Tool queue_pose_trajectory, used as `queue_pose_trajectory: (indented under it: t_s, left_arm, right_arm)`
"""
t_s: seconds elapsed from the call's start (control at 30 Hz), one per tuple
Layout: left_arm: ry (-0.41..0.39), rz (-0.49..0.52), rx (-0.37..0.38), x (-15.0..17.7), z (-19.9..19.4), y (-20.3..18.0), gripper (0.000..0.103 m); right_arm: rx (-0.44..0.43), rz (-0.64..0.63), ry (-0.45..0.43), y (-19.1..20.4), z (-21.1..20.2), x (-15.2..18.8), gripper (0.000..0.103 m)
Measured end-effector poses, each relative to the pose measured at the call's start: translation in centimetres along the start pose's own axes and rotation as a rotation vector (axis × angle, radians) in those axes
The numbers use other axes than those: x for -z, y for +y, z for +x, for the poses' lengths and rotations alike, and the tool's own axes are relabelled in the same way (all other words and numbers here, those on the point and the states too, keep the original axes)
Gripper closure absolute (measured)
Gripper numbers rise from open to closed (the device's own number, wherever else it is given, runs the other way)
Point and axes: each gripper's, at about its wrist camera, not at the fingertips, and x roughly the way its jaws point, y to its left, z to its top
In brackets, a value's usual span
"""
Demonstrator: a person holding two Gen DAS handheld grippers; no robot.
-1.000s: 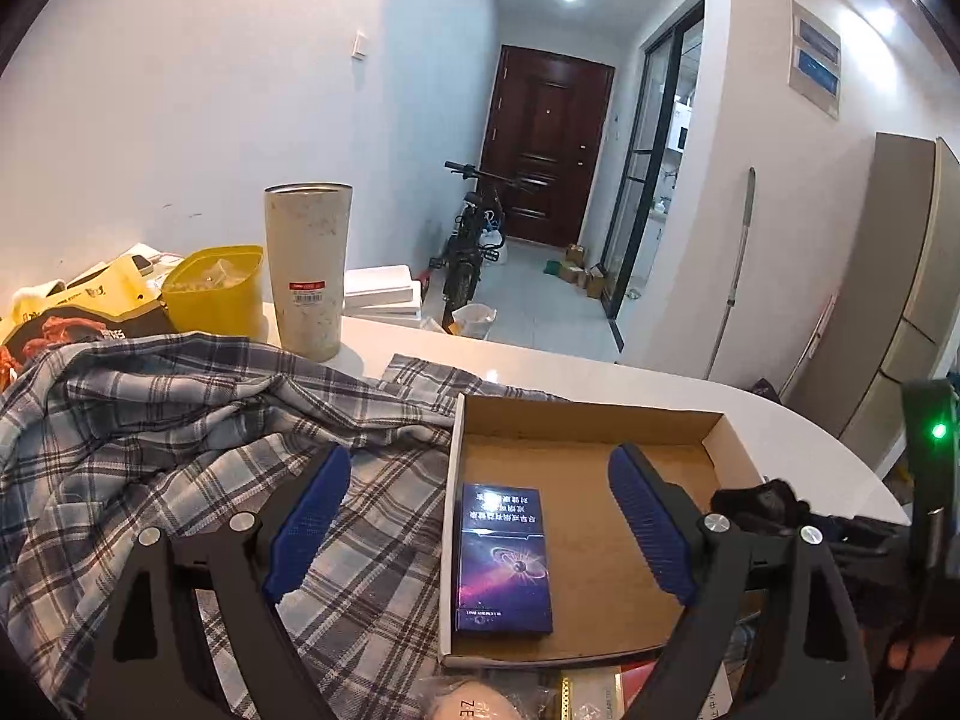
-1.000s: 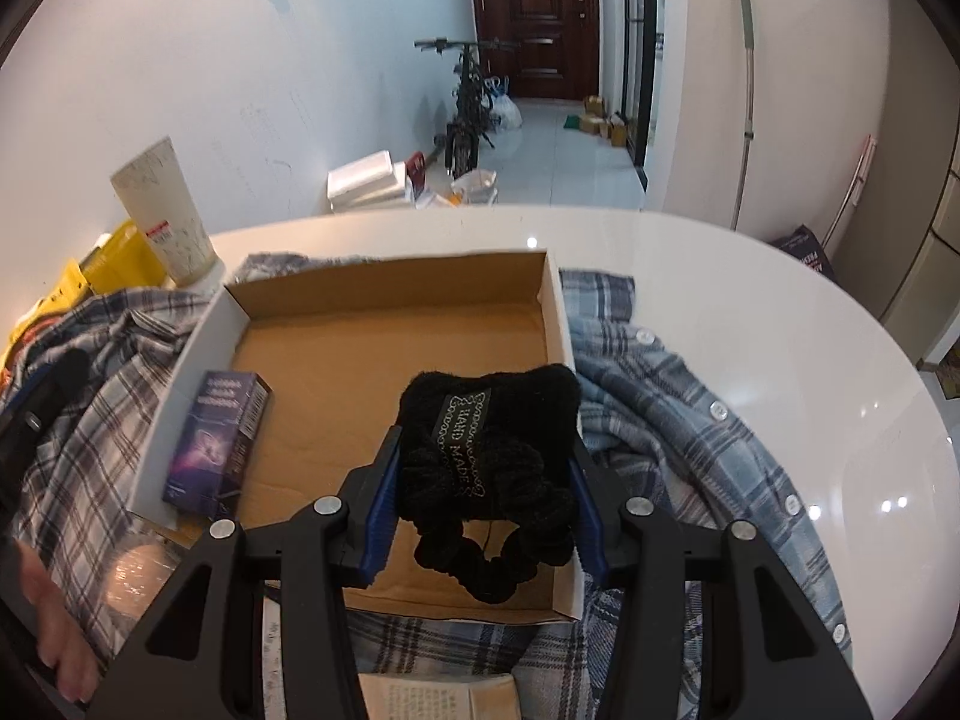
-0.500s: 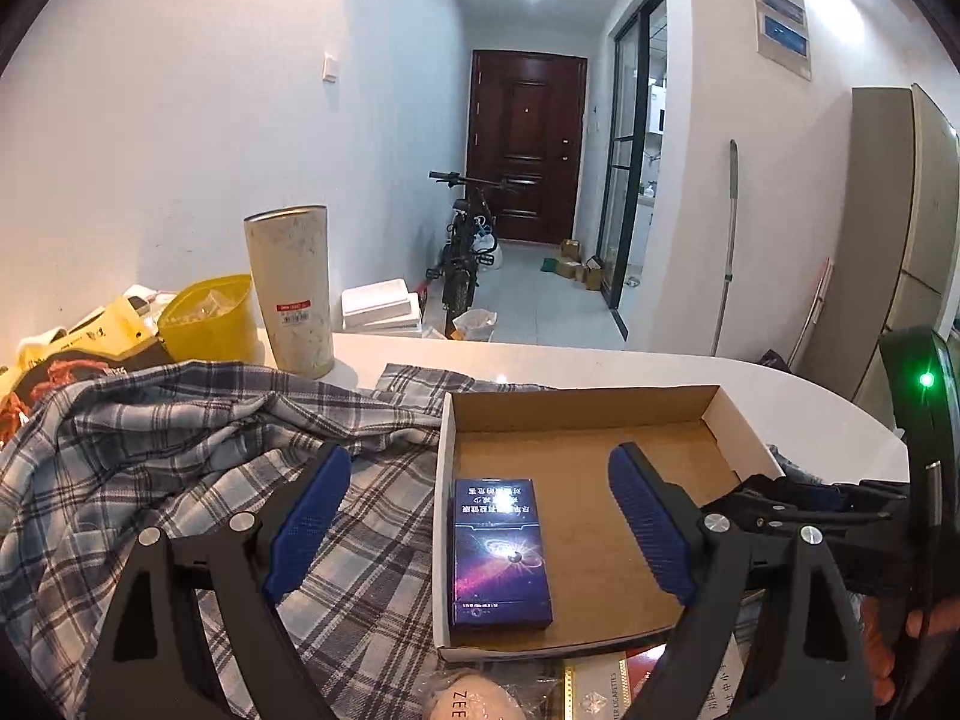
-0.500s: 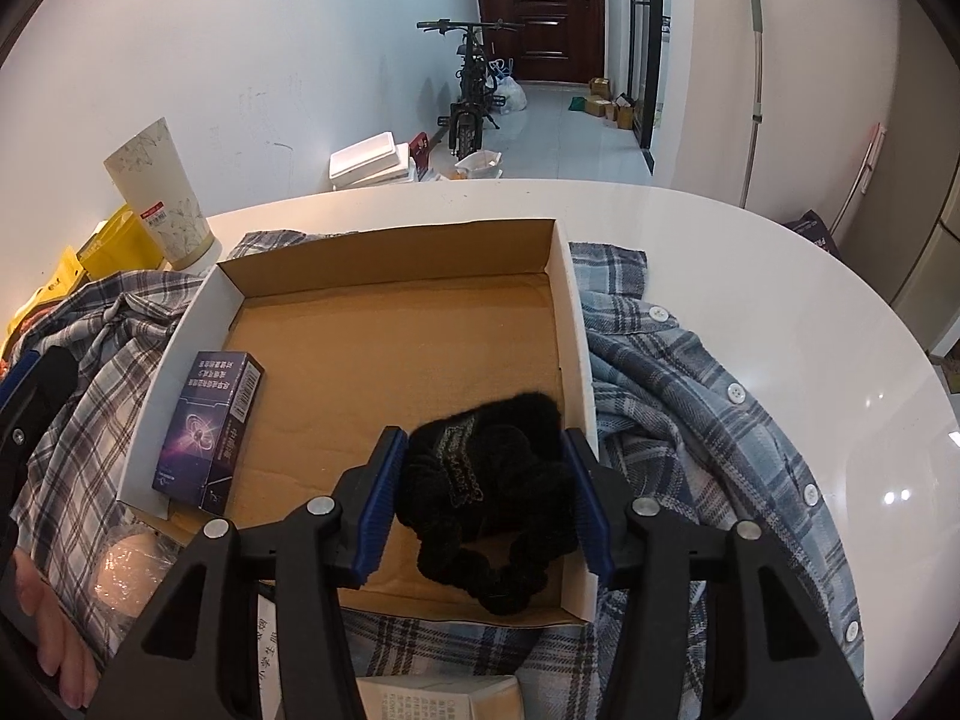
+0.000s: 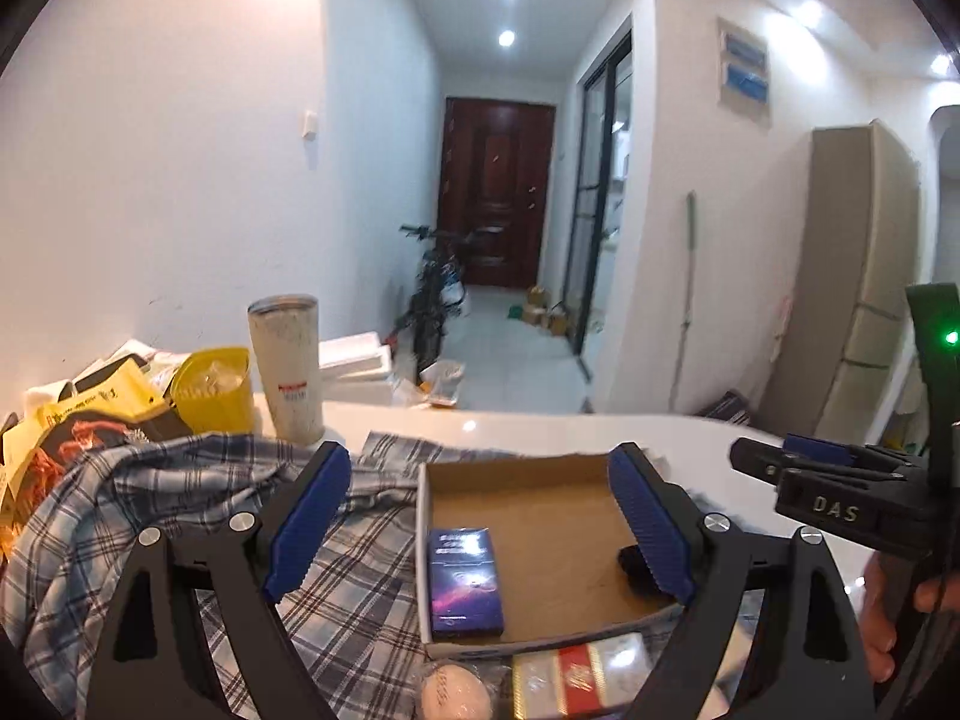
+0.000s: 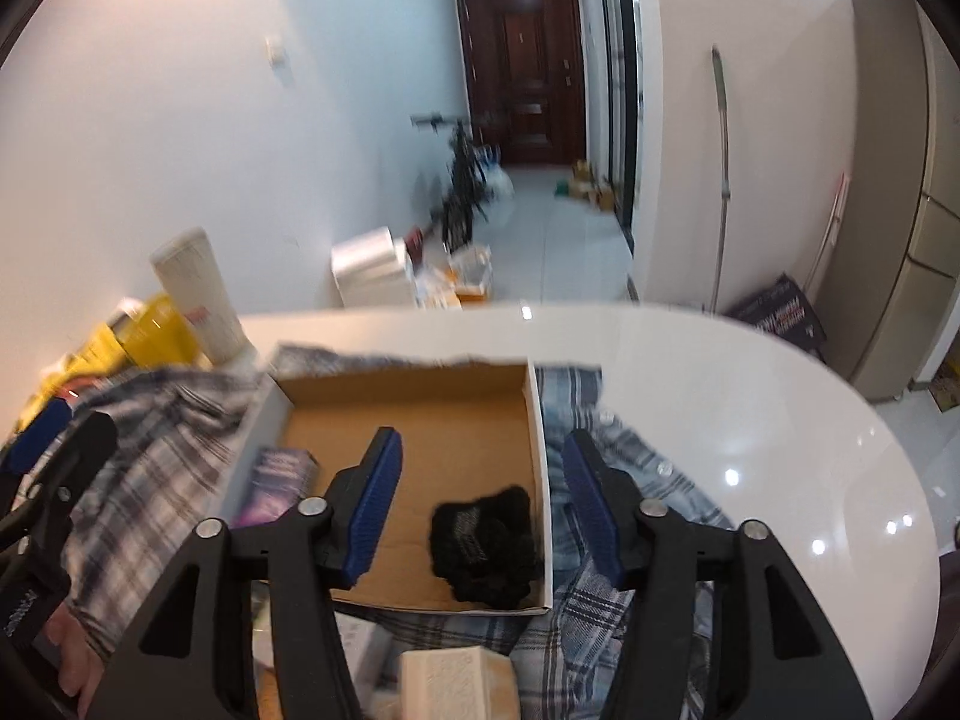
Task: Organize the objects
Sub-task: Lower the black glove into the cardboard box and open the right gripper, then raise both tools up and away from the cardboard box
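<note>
A shallow cardboard box (image 6: 414, 426) (image 5: 540, 492) lies on plaid shirts on the white table. Inside it, a black fuzzy hair scrunchie (image 6: 485, 546) (image 5: 630, 564) rests in the near right corner and a purple-blue card box (image 5: 463, 582) (image 6: 273, 483) lies along the left wall. My right gripper (image 6: 480, 504) hangs above the scrunchie with its jaws opening, nothing between the pads. My left gripper (image 5: 480, 522) stands open and empty above the box's left side. The right gripper's body (image 5: 840, 492) shows at the right of the left wrist view.
A tall speckled tumbler (image 5: 287, 369), a yellow tub (image 5: 213, 387) and yellow bags stand at the back left. A red-and-white pack (image 5: 579, 681), a round pale wrapped item (image 5: 453, 693) and a white box (image 6: 456, 681) lie at the near edge. A blue plaid shirt (image 6: 606, 600) spreads right of the box.
The right gripper let go of the black scrunchie, which now lies in the box, and lifted away with its jaws wider. Both grippers have risen and pulled back; the left stayed open.
</note>
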Motion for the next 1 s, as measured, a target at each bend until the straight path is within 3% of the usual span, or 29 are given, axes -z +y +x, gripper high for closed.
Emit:
queue_pose_trajectory:
  t_s: [0.1,0.23,0.3,0.33,0.47,0.57,0.63,0.67,0.73,0.83,1.0]
  left_arm:
    - [-0.040,0.001,0.031,-0.9,-3.3,0.1,0.013]
    - [-0.128,0.008,0.063,-1.7,-8.1,0.3,0.013]
    - [-0.177,0.009,0.098,-1.8,-10.7,0.3,0.013]
    - [-0.197,0.012,0.117,-1.9,-12.0,0.2,0.013]
    - [-0.200,-0.024,0.138,-1.7,-15.2,0.5,0.013]
    - [-0.234,-0.027,0.138,-0.6,-18.0,0.8,0.013]
    - [-0.268,-0.006,0.086,0.1,-19.5,0.7,0.012]
    - [-0.282,0.009,0.081,0.5,-20.2,0.6,0.006]
    - [-0.272,0.018,0.144,0.9,-20.9,0.6,0.000]
    - [-0.273,-0.010,0.187,1.4,-21.8,0.8,0.000]
    - [-0.293,-0.009,0.130,2.8,-23.0,1.1,0.000]
  right_arm:
    - [-0.011,-0.010,-0.040,0.5,-2.1,-0.2,0.046]
    - [-0.051,-0.033,-0.153,2.1,-8.2,0.3,0.046]
    - [-0.063,-0.048,-0.185,2.5,-9.6,0.7,0.038]
    - [-0.066,-0.089,-0.258,3.7,-12.5,1.3,0.033]
    - [-0.046,-0.123,-0.357,5.0,-16.3,2.2,0.029]
    - [-0.102,-0.081,-0.404,5.0,-19.8,3.9,0.020]
    - [-0.122,-0.060,-0.431,4.4,-21.4,5.1,0.016]
    - [-0.116,-0.054,-0.445,4.3,-21.9,5.5,0.016]
    - [-0.094,-0.046,-0.472,3.8,-23.0,6.4,0.012]
    - [-0.071,-0.042,-0.491,3.6,-23.5,7.0,0.008]
    - [-0.013,-0.051,-0.506,3.1,-24.1,9.4,0.003]
